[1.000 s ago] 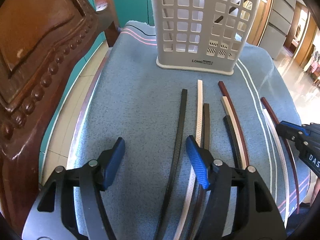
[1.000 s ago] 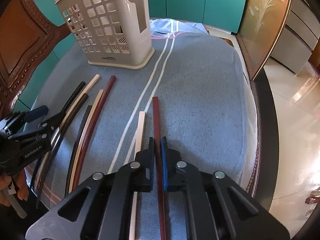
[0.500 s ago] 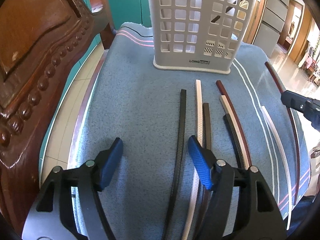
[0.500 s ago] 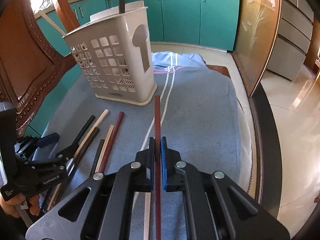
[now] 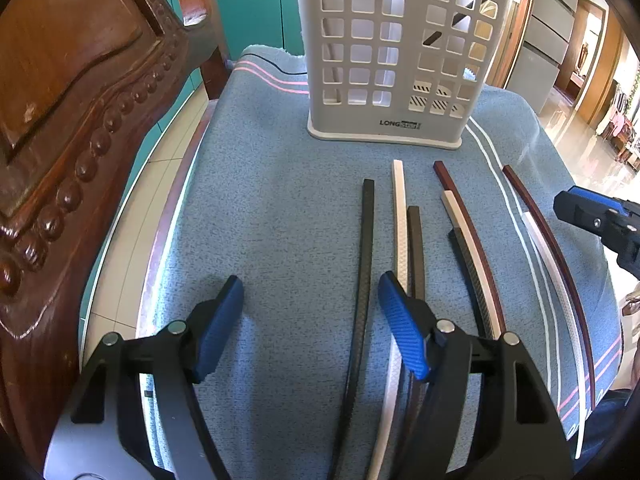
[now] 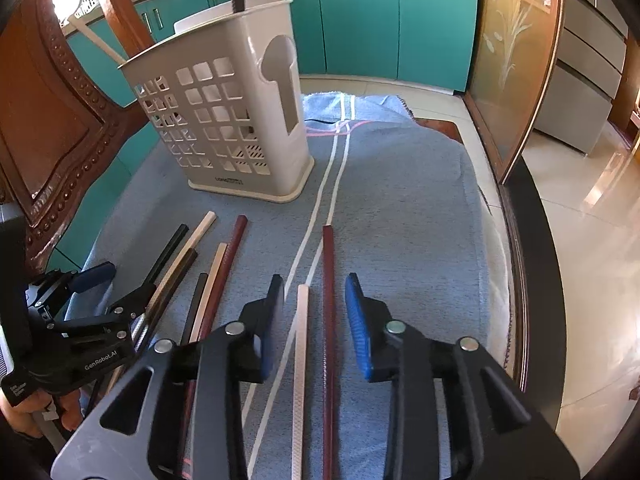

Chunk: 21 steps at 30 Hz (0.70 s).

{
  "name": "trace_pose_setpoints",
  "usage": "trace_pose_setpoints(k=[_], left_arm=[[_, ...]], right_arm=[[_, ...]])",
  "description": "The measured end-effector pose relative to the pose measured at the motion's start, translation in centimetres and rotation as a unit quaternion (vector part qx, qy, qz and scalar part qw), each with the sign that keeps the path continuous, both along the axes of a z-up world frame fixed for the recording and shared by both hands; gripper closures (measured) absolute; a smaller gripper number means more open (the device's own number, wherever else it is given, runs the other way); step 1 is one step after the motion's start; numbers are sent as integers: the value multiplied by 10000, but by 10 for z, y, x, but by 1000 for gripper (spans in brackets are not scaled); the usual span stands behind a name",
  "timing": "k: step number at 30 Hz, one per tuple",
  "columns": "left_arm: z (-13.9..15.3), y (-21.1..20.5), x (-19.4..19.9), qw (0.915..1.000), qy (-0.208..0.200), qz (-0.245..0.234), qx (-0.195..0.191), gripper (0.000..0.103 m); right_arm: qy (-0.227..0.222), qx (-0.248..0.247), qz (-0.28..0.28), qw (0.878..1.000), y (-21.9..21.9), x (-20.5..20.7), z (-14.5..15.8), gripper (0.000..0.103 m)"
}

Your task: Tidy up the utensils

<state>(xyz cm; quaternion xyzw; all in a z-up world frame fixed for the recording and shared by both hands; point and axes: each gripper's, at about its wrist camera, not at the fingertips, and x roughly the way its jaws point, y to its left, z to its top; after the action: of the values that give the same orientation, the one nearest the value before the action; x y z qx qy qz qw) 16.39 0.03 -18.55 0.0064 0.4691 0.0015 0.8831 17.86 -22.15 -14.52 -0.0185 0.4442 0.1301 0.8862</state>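
Since the earlier frame, the dark red stick (image 6: 328, 300) has been let go; it lies flat on the blue cloth (image 6: 412, 220), pointing at the basket (image 6: 224, 120). Left gripper (image 5: 310, 330): jaws apart, empty. Right gripper (image 6: 316, 320): jaws apart, astride it, nearer. Sticks probably already in the basket are seen only from the right.

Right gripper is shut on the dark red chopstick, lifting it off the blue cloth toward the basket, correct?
No. The right wrist view shows the right gripper open; the dark red chopstick lies on the blue cloth between its fingers, short of the basket.
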Motion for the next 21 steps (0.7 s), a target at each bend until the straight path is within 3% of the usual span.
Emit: trace_pose_setpoints(k=[5, 10, 12, 21], left_arm=[[2, -3, 2, 10000, 30, -22, 92, 32], [4, -18, 2, 9978, -26, -217, 623, 34], [5, -24, 2, 9967, -25, -342, 739, 39], [3, -23, -1, 9974, -99, -331, 635, 40]], right_arm=[[11, -99, -13, 9999, -6, -4, 1, 71], [95, -118, -45, 9999, -13, -7, 0, 70], [131, -137, -85, 9998, -16, -8, -1, 68], [234, -142, -231, 9994, -19, -4, -4, 66]])
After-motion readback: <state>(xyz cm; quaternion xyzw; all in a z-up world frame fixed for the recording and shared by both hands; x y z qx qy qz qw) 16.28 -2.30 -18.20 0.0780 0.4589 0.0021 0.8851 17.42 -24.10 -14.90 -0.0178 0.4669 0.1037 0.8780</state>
